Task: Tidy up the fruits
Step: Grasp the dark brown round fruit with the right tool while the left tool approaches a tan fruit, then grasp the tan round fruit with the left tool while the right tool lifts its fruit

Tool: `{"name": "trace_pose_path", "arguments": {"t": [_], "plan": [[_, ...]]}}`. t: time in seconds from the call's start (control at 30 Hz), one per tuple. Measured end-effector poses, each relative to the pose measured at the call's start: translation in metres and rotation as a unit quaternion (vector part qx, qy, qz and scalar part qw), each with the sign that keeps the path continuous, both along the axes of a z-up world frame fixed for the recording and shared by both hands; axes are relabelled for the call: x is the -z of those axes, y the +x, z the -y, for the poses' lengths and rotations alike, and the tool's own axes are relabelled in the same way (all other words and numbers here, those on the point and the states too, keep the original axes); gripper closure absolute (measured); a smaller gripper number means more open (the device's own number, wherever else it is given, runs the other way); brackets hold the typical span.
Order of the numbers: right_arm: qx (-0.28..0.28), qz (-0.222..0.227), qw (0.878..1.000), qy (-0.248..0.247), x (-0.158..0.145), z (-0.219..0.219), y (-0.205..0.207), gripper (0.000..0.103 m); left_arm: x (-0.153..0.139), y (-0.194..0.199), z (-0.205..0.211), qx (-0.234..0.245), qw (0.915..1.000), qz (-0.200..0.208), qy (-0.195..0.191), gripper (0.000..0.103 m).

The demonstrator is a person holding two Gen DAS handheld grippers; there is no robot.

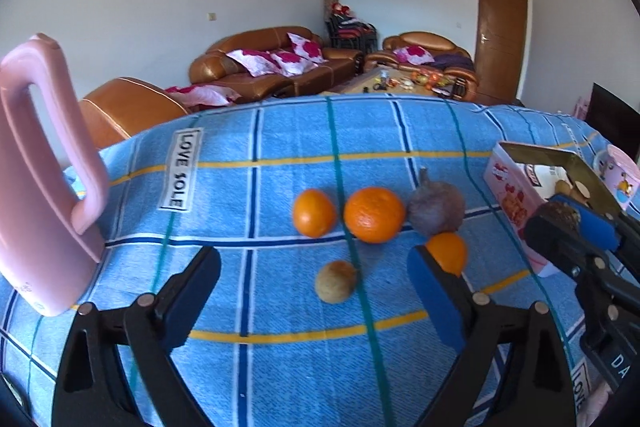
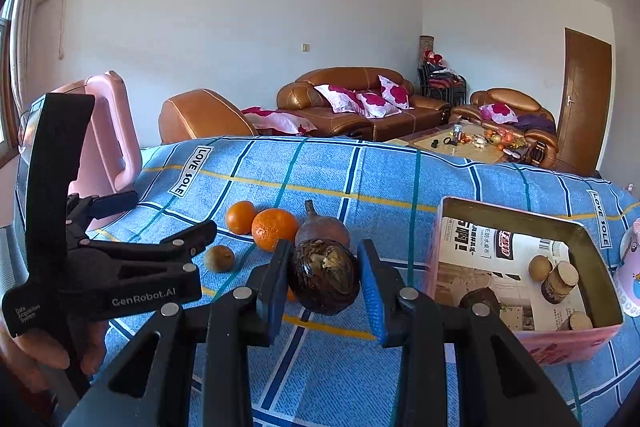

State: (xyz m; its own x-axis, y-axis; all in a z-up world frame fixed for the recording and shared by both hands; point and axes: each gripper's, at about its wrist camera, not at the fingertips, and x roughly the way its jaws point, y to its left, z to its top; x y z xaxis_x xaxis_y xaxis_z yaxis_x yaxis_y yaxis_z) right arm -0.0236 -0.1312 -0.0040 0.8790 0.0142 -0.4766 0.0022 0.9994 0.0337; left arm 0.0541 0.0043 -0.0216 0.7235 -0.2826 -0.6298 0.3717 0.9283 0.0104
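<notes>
On the blue checked cloth (image 1: 280, 131) lie two oranges (image 1: 314, 213) (image 1: 374, 214), a grey-purple fruit with a stem (image 1: 436, 209) and a third orange (image 1: 448, 253), partly hidden by a finger. My left gripper (image 1: 314, 259) stands open low over the cloth, and a small brown fruit (image 1: 335, 281) lies between its fingers, untouched. My right gripper (image 2: 325, 251) is shut on a dark brown round fruit (image 2: 324, 277), held above the cloth just left of the pink box (image 2: 580, 239). Inside the box are a small brown fruit (image 2: 540, 268) and a dark fruit (image 2: 480, 301).
A tall pink plastic piece (image 1: 40, 167) stands at the table's left edge. A pink cup (image 1: 622, 175) sits right of the box. Two short wooden cylinders (image 2: 560, 281) and printed paper lie in the box. Brown sofas and a coffee table are beyond the table's far edge.
</notes>
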Motion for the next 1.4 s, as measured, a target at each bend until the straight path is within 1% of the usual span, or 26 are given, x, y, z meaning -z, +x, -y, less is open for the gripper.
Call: {"name": "trace_pose_path", "arguments": {"t": [0.03, 0.07, 0.1, 0.13, 0.2, 0.23, 0.3, 0.37, 0.4, 0.43, 0.47, 0.53, 0.57, 0.6, 0.67, 0.77, 0.83, 0.9, 1.0, 1.1, 1.23, 1.4], "plan": [[-0.001, -0.002, 1.0, 0.003, 0.001, 0.001, 0.0, 0.067, 0.002, 0.002, 0.003, 0.009, 0.9999, -0.014, -0.002, 0.015], [-0.001, -0.004, 1.0, 0.004, 0.001, 0.001, 0.001, 0.067, 0.005, 0.004, 0.006, 0.014, 0.9996, -0.026, -0.003, 0.021], [-0.001, -0.004, 1.0, 0.003, 0.002, 0.002, 0.0, 0.067, 0.008, 0.005, 0.007, 0.016, 0.9993, -0.035, -0.002, 0.027], [-0.003, -0.005, 1.0, 0.003, 0.002, 0.001, 0.002, 0.067, 0.009, 0.007, 0.009, 0.015, 0.999, -0.043, 0.0, 0.029], [-0.006, -0.006, 1.0, 0.002, 0.002, 0.001, 0.001, 0.067, 0.014, 0.012, 0.01, 0.01, 0.998, -0.062, 0.003, 0.041], [-0.007, -0.007, 1.0, 0.002, 0.003, 0.0, 0.001, 0.067, 0.017, 0.016, 0.011, 0.008, 0.9971, -0.076, 0.004, 0.044], [-0.009, -0.007, 1.0, 0.003, 0.003, 0.001, 0.001, 0.067, 0.03, 0.025, 0.012, 0.002, 0.9935, -0.113, 0.008, 0.058], [-0.01, -0.009, 1.0, 0.005, 0.004, 0.002, 0.002, 0.067, 0.029, 0.027, 0.011, 0.001, 0.9936, -0.113, -0.007, 0.059], [-0.012, -0.01, 1.0, 0.007, 0.005, 0.003, 0.002, 0.067, 0.03, 0.028, 0.012, -0.001, 0.9929, -0.118, -0.005, 0.059], [-0.012, -0.011, 1.0, 0.007, 0.005, 0.003, 0.002, 0.067, 0.03, 0.028, 0.014, -0.005, 0.9935, -0.114, 0.001, 0.059], [-0.013, -0.012, 1.0, 0.008, 0.005, 0.004, 0.002, 0.067, 0.03, 0.027, 0.018, -0.008, 0.9938, -0.11, 0.013, 0.061], [-0.013, -0.013, 1.0, 0.008, 0.006, 0.005, 0.003, 0.067, 0.031, 0.025, 0.028, -0.011, 0.9938, -0.101, 0.045, 0.061], [-0.014, -0.013, 1.0, 0.008, 0.006, 0.005, 0.004, 0.067, 0.03, 0.023, 0.032, -0.008, 0.9939, -0.097, 0.053, 0.069], [-0.014, -0.014, 1.0, 0.009, 0.006, 0.005, 0.004, 0.067, 0.03, 0.021, 0.035, 0.0, 0.994, -0.094, 0.055, 0.074], [-0.015, -0.013, 1.0, 0.008, 0.006, 0.005, 0.002, 0.067, 0.029, 0.018, 0.039, 0.001, 0.994, -0.088, 0.065, 0.074], [-0.014, -0.01, 1.0, 0.007, 0.006, 0.005, 0.002, 0.067, 0.024, 0.013, 0.035, -0.008, 0.9956, -0.072, 0.059, 0.074], [-0.01, -0.001, 1.0, 0.008, 0.006, 0.007, -0.001, 0.067, 0.016, 0.006, 0.027, -0.019, 0.9978, -0.045, 0.044, 0.074], [0.0, 0.021, 1.0, 0.001, 0.003, 0.007, -0.007, 0.067, 0.007, -0.007, 0.021, -0.036, 0.9987, -0.008, 0.036, 0.074], [0.018, 0.05, 0.998, -0.022, -0.001, 0.006, -0.013, 0.067, -0.003, -0.02, 0.018, -0.063, 0.9963, 0.044, 0.04, 0.074], [0.03, 0.06, 0.997, -0.03, -0.003, 0.007, -0.015, 0.067, -0.013, -0.027, 0.018, -0.072, 0.9931, 0.081, 0.046, 0.074], [0.05, 0.071, 0.996, -0.036, -0.006, 0.012, -0.016, 0.067, -0.017, -0.033, 0.025, -0.071, 0.9895, 0.111, 0.057, 0.074], [0.052, 0.063, 0.996, -0.032, -0.006, 0.015, -0.013, 0.067, -0.02, -0.033, 0.029, -0.072, 0.9866, 0.13, 0.067, 0.074]]}}
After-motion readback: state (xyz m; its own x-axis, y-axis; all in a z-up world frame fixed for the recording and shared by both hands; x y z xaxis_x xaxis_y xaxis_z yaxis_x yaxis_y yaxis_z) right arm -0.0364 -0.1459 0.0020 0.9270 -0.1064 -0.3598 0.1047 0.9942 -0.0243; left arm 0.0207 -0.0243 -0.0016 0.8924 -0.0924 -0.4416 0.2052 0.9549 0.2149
